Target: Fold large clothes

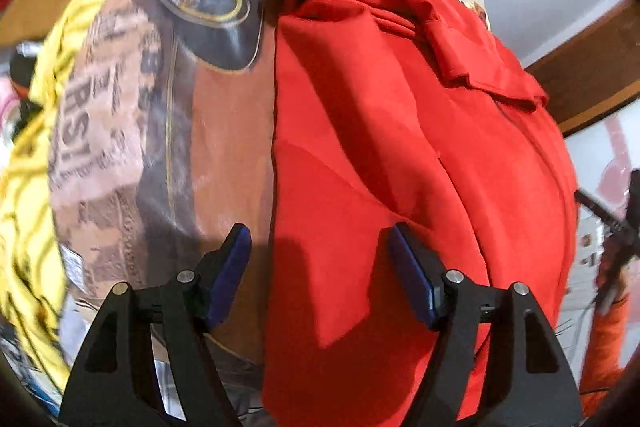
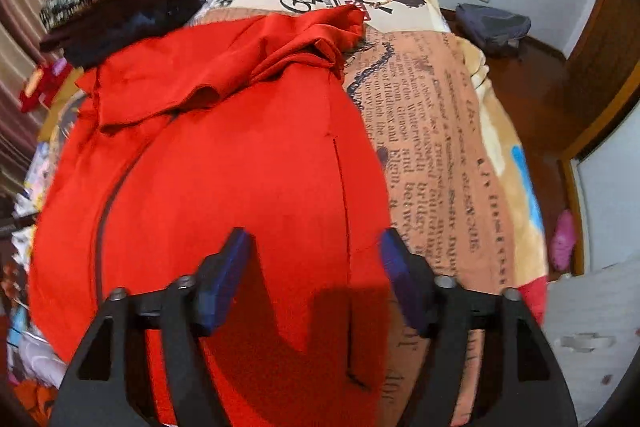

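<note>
A large red garment (image 1: 400, 147) lies spread on a bed with a newspaper-print cover (image 1: 132, 131). In the right wrist view the red garment (image 2: 224, 163) fills the middle, its far end bunched in folds. My left gripper (image 1: 318, 251) is open and empty, hovering over the garment's left edge. My right gripper (image 2: 314, 251) is open and empty, hovering over the garment's right edge, near a slit-like seam.
A pile of dark clothes (image 2: 120, 3) lies at the far end of the bed cover (image 2: 440, 131). A yellow patterned cloth (image 1: 28, 163) lies at the left. A dark bag (image 2: 494, 27) sits on the wooden floor beside the bed. A wooden door frame (image 2: 600, 99) stands right.
</note>
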`<action>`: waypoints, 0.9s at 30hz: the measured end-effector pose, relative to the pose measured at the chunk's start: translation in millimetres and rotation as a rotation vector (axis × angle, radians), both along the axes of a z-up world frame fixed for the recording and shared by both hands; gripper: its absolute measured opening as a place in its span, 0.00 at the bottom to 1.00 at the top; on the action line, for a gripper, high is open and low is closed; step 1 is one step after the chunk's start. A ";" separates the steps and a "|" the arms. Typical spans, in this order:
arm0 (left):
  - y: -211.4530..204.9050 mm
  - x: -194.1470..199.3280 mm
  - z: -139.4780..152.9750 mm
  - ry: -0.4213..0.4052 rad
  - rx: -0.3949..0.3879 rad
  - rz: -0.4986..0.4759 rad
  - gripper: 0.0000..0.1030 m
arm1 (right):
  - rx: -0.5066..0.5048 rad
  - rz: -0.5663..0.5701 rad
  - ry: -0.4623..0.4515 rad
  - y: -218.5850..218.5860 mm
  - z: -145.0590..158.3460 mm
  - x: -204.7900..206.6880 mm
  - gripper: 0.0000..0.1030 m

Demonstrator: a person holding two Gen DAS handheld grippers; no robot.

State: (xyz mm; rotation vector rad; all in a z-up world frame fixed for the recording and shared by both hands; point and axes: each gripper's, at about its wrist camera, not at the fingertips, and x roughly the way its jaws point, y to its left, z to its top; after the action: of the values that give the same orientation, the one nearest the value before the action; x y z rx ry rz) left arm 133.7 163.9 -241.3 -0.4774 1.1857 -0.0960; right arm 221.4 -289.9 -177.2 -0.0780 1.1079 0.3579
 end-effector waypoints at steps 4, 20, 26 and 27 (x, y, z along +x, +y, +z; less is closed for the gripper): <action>4.7 -1.8 -7.3 0.002 -0.078 0.034 0.69 | 0.067 -0.024 0.018 1.2 -11.1 4.5 0.84; -19.3 14.5 59.4 -0.188 -0.074 -0.011 0.05 | 0.173 0.004 -0.048 12.1 24.6 12.4 0.10; 3.3 38.5 103.7 -0.313 -0.008 0.062 0.05 | 0.197 -0.011 -0.159 22.7 51.5 33.7 0.10; 7.5 43.7 107.0 -0.323 0.017 0.082 0.05 | 0.204 -0.027 -0.170 21.8 53.1 40.6 0.10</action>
State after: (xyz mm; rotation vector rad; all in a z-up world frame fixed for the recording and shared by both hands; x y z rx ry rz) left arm 177.4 171.4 -134.3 -0.4749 0.8492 -0.0882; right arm 262.1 -268.1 -124.1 0.0854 0.8992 0.4306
